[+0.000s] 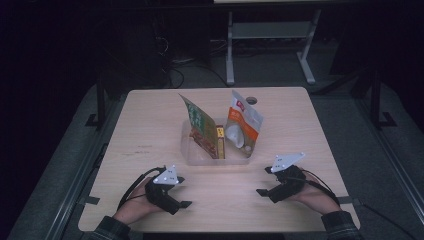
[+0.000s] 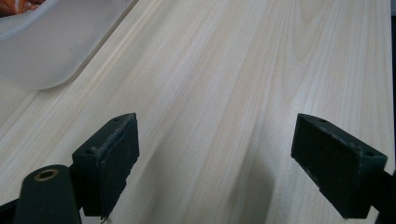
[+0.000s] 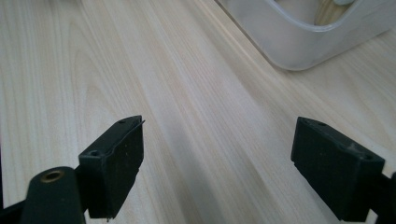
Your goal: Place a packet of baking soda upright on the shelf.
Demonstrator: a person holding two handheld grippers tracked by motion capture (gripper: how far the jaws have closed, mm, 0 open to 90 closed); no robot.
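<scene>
A translucent plastic bin (image 1: 192,155) stands mid-table and holds a green and red snack packet (image 1: 200,127), a yellow box (image 1: 220,142) and an orange and white pouch (image 1: 242,125), all upright. My left gripper (image 1: 186,203) rests low at the front left, open, with bare wood between its jaws (image 2: 215,154). A corner of the bin (image 2: 51,51) lies at the upper left of the left gripper view. My right gripper (image 1: 261,192) sits at the front right, open, nothing between its jaws (image 3: 217,158). The bin's corner (image 3: 303,42) is at the upper right of the right gripper view.
The light wooden table (image 1: 150,115) has a round cable hole (image 1: 251,100) at its back edge. Black cables trail from both grippers toward the front edge. A white metal table frame (image 1: 270,45) stands on the dark floor behind.
</scene>
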